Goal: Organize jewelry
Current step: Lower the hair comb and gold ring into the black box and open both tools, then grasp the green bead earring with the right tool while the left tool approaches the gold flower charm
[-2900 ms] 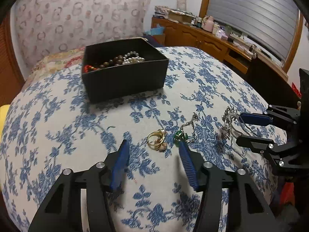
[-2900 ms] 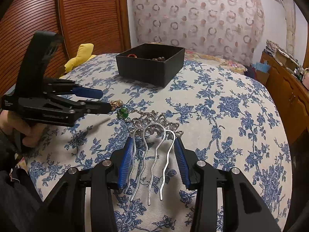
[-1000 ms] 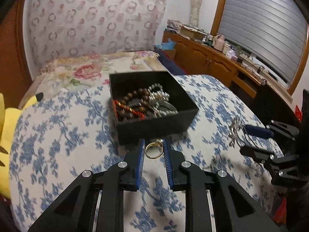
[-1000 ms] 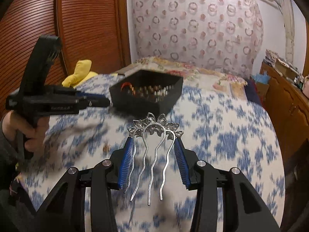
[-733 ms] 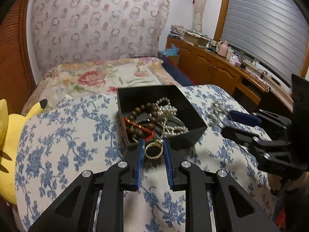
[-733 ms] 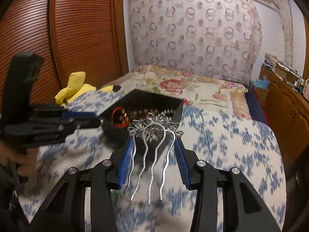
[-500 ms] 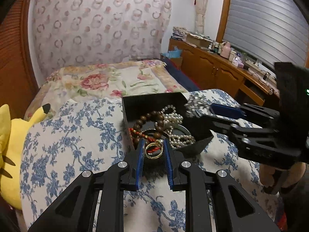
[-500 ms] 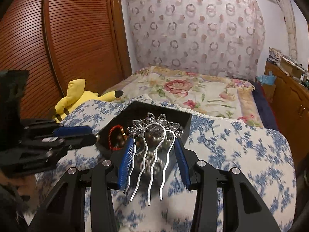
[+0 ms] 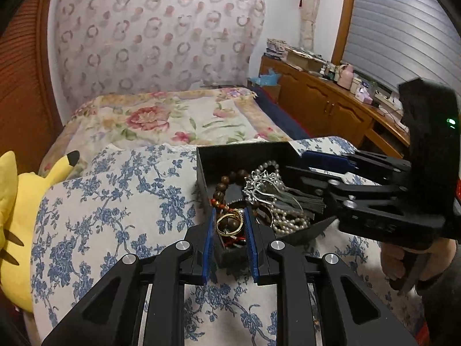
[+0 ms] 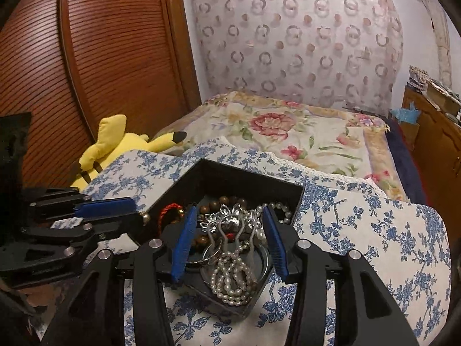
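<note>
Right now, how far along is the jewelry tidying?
Pearls and bead bracelets already lie in the black box. The silver hair comb rests there too, loose between the fingers of the open right hand-held gripper. The left hand-held gripper holds a gold ring over the box's near edge. Left: release it inside.

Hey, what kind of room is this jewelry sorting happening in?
Most likely a home bedroom. A bed with a floral quilt sits just behind the work surface, a yellow plush toy lies beside it, and a wooden dresser cluttered with small items runs under a shuttered window.
</note>
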Motion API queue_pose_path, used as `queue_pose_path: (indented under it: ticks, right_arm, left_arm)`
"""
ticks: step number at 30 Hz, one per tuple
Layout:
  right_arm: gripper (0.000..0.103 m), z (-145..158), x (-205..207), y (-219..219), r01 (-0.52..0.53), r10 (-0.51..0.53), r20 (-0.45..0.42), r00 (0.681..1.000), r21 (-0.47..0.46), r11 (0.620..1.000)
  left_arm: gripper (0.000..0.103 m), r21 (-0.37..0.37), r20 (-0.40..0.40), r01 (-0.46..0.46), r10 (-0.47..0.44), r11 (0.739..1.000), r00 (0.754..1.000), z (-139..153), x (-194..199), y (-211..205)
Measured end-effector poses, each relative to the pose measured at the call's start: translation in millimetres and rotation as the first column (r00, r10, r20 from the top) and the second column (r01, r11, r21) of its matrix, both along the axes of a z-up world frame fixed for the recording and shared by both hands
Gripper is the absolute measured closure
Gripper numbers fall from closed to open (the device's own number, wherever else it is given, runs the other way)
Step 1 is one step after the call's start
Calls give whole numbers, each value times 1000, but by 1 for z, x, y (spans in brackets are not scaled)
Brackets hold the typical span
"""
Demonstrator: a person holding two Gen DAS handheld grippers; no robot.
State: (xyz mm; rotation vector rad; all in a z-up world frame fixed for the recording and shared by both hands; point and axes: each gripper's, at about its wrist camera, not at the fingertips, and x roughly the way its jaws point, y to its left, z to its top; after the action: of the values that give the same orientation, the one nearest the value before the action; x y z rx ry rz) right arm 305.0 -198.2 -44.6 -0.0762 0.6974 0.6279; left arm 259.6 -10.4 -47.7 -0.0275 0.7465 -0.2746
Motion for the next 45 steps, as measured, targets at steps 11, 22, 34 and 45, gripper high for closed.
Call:
queue_pose_path:
  ticks: [11, 22, 34, 45]
  right_arm:
    - [53, 6, -28, -35, 36, -36, 36, 999, -18, 999]
    - [53, -6, -66, -69, 35, -36, 18, 999, 10, 999]
    - [67, -40, -124, -45, -120, 115, -64, 991, -75, 990]
    - [83, -58, -132, -15, -170, 151, -128, 980, -155, 973]
  left_arm:
    - [80, -2, 6, -10, 10, 1000, 1000, 4, 23, -12]
    - [15, 27, 42, -43, 42, 999, 998, 5, 3, -10]
    - [8, 95, -6, 26, -26, 995, 1000, -20, -40, 1]
    - [8, 153, -109, 91, -75, 984, 991, -54, -52, 6]
